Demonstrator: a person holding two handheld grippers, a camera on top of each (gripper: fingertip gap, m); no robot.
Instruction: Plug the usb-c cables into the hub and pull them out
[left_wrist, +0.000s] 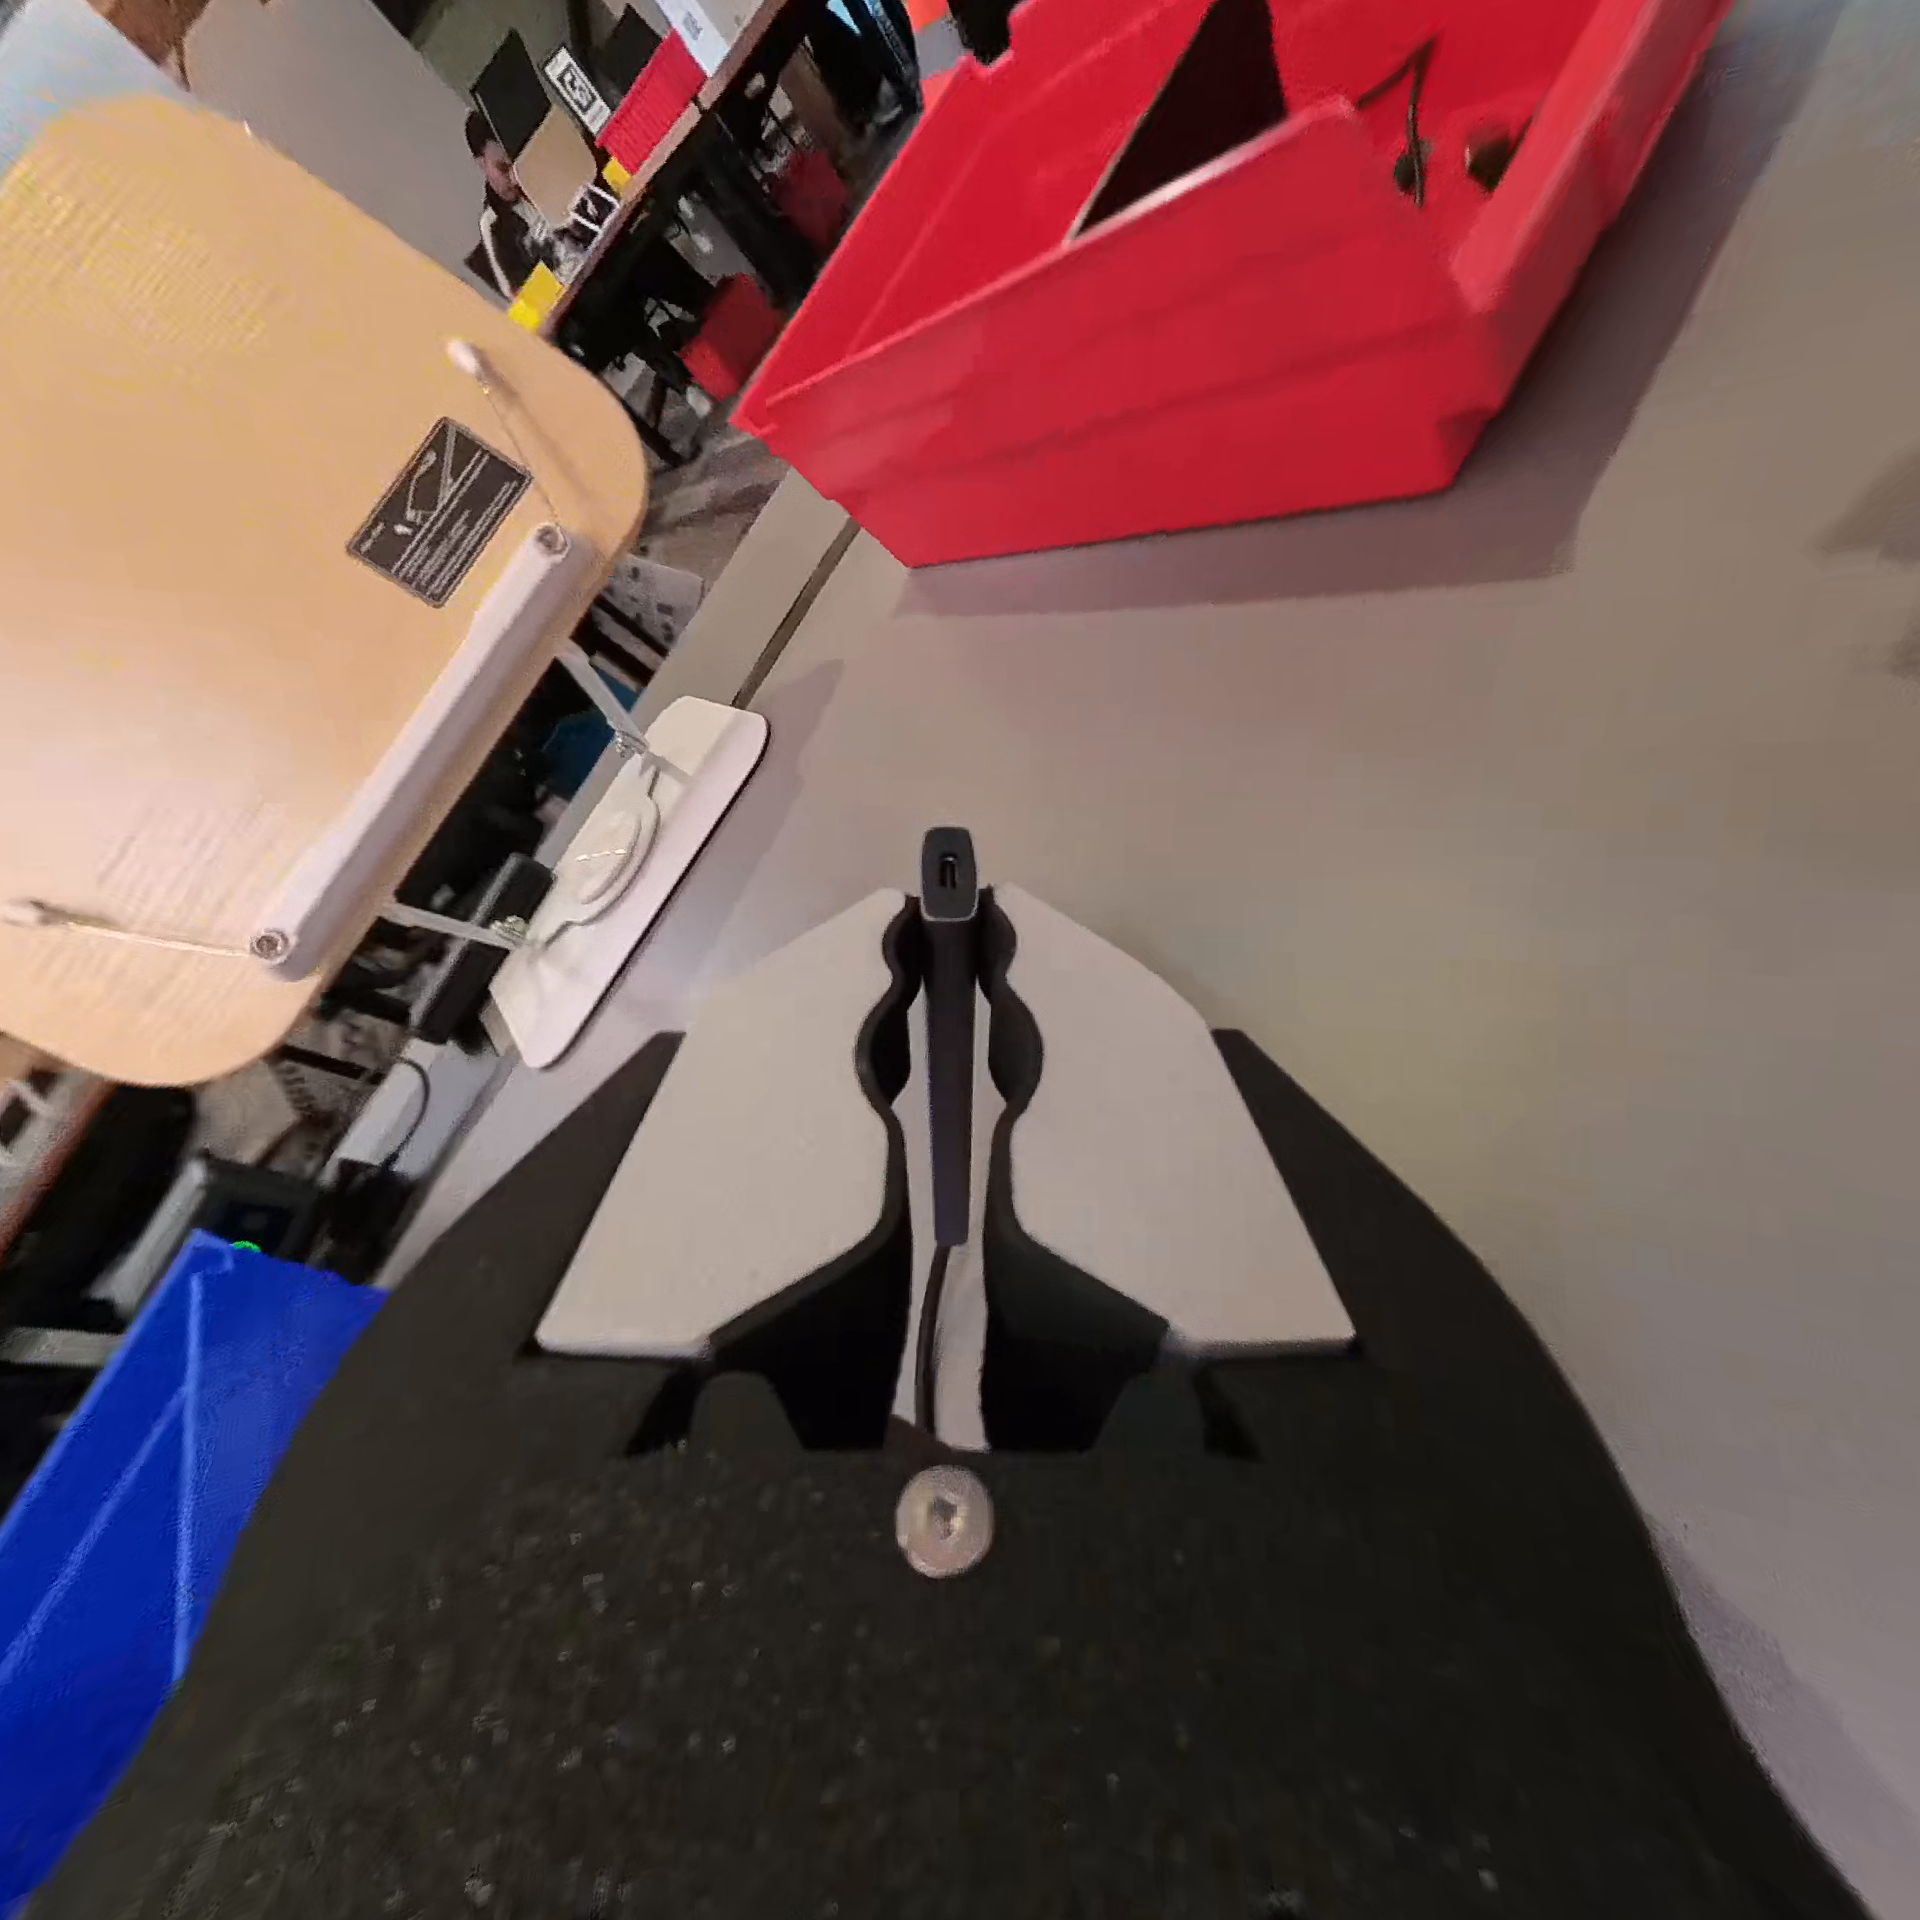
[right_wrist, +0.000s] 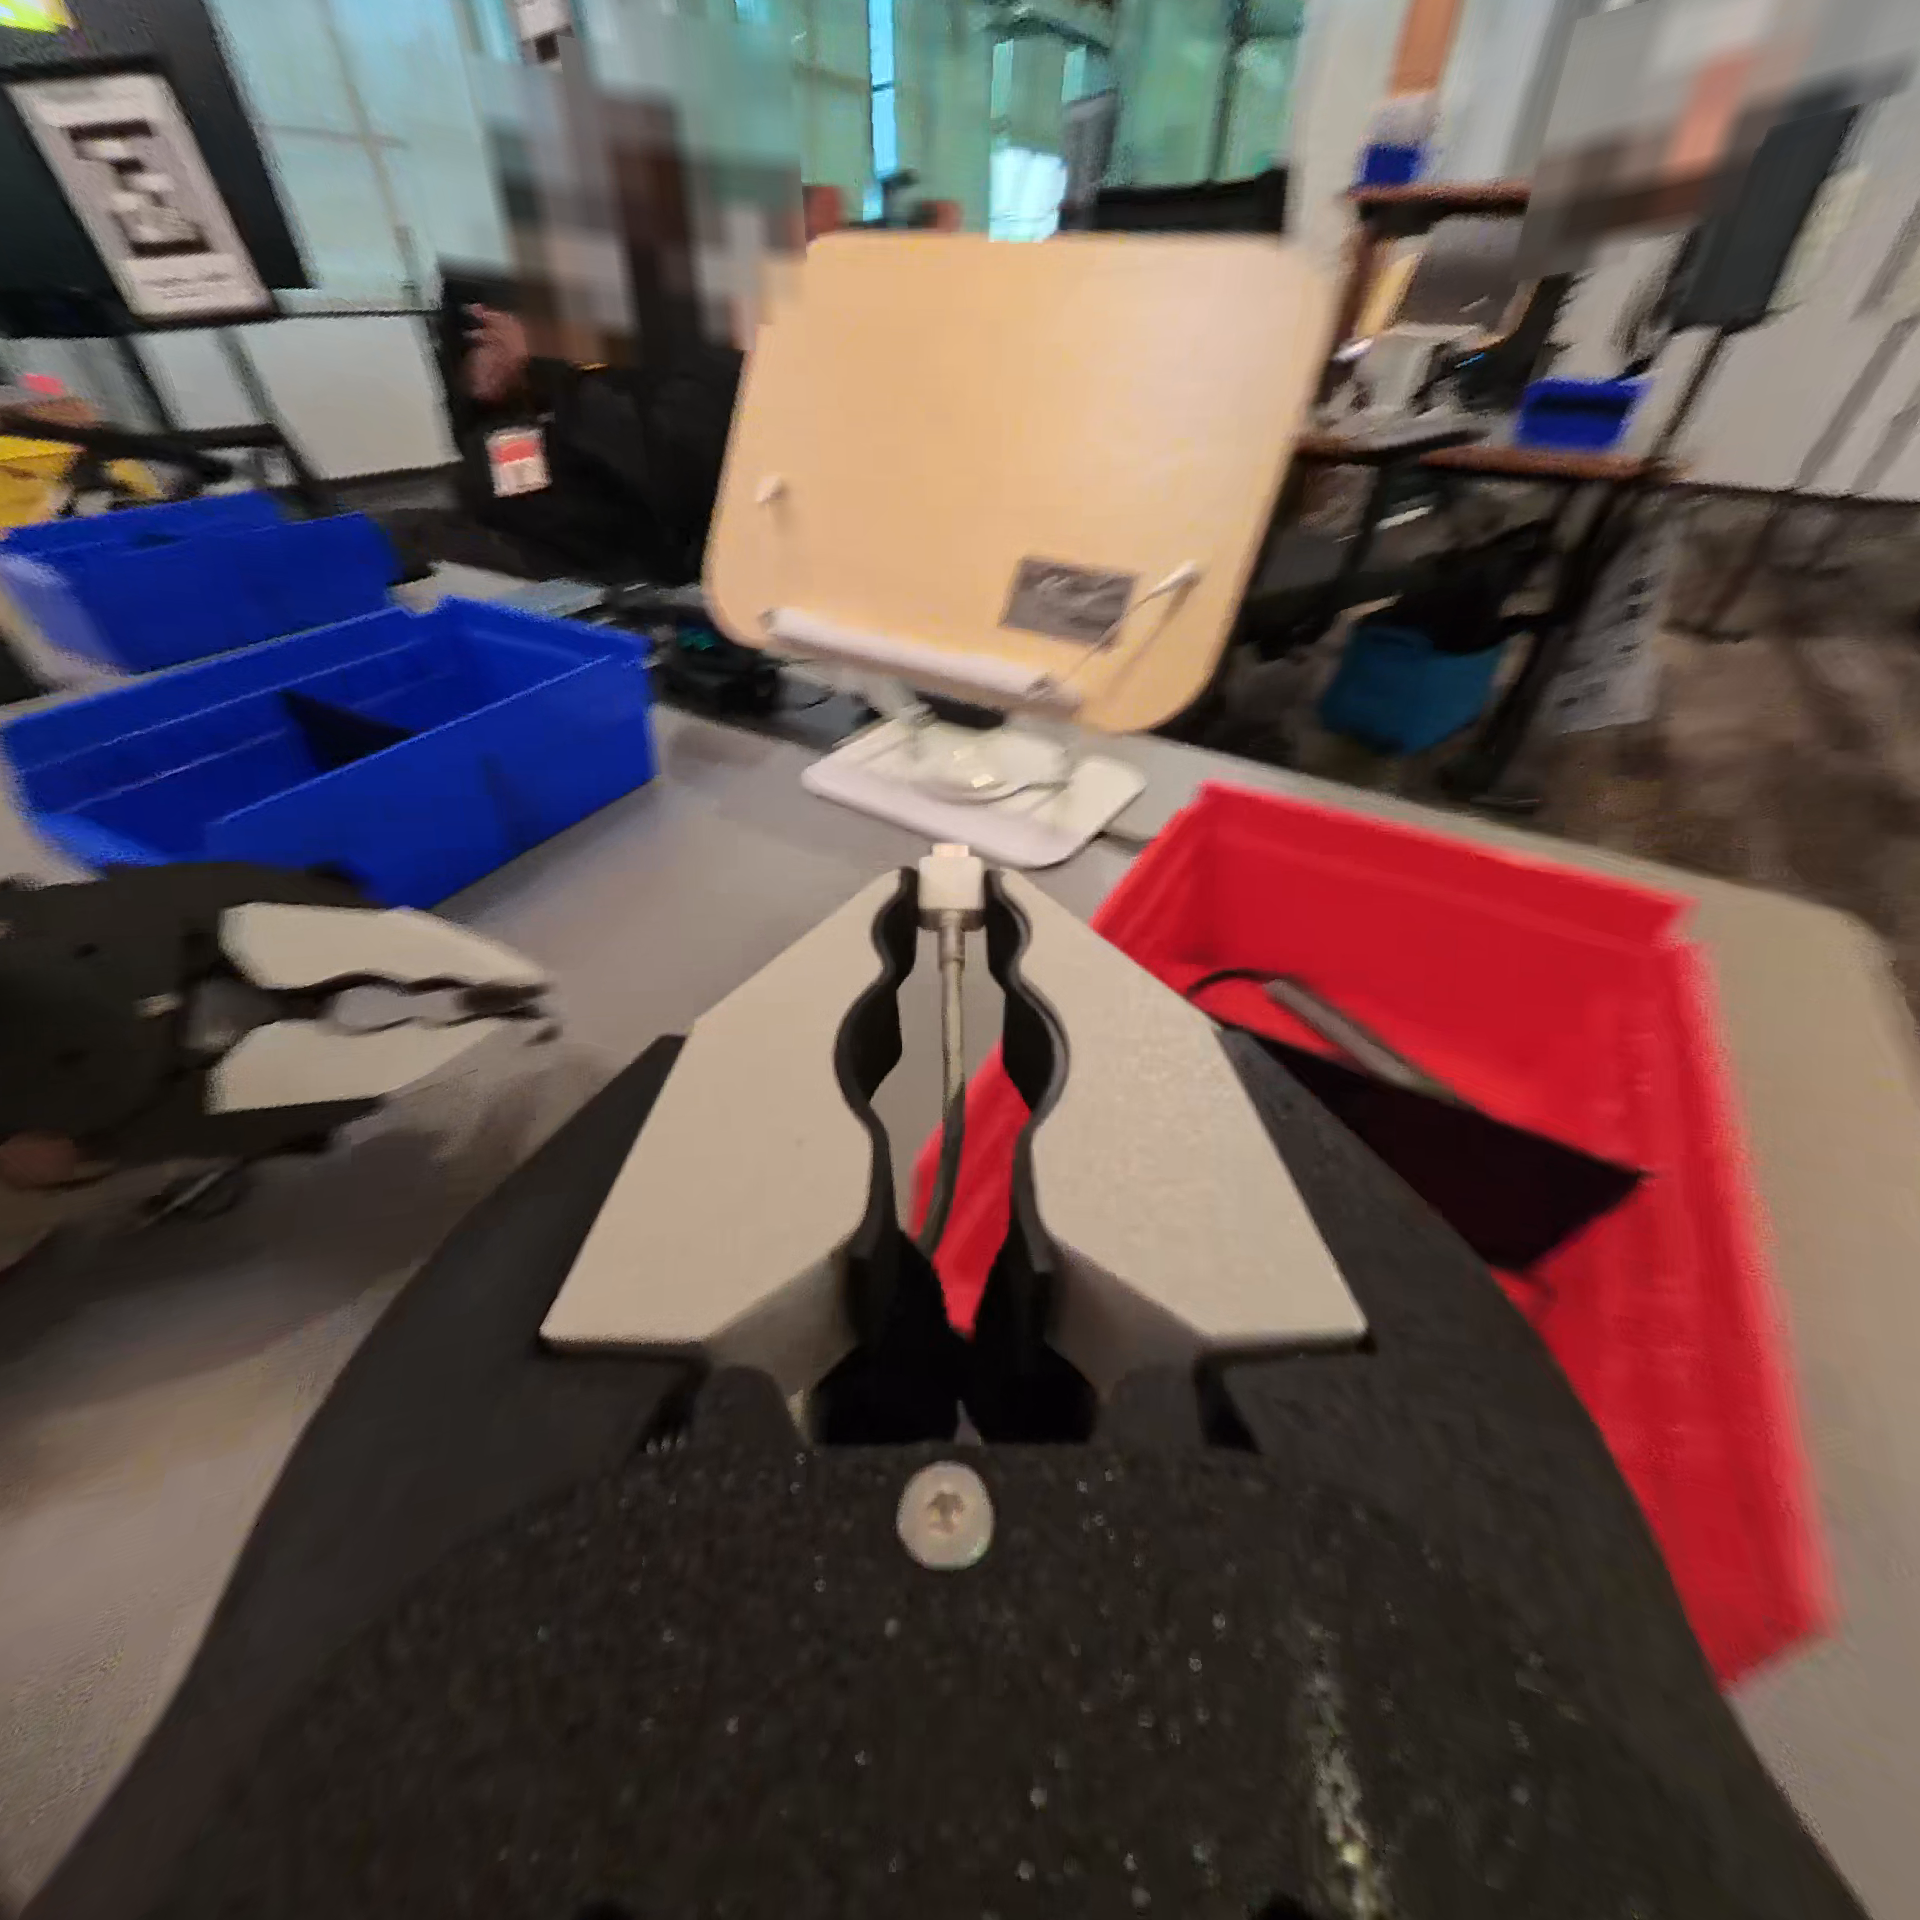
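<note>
While left tool (left_wrist: 948, 894) pinches slim black hub (left_wrist: 948, 997), right tool (right_wrist: 948, 883) pinches white-tipped cable (right_wrist: 950, 935).

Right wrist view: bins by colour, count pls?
Blue bins: 2 — near one, a second behind it
Red bins: 1
Total: 3

The left two-finger gripper with grey pads on a black speckled body (left_wrist: 948, 894) has its jaws closed nearly together, tilted low over the surface, while the matching right gripper (right_wrist: 948, 883) likewise has its jaws drawn in close, pointing forward and level.
</note>
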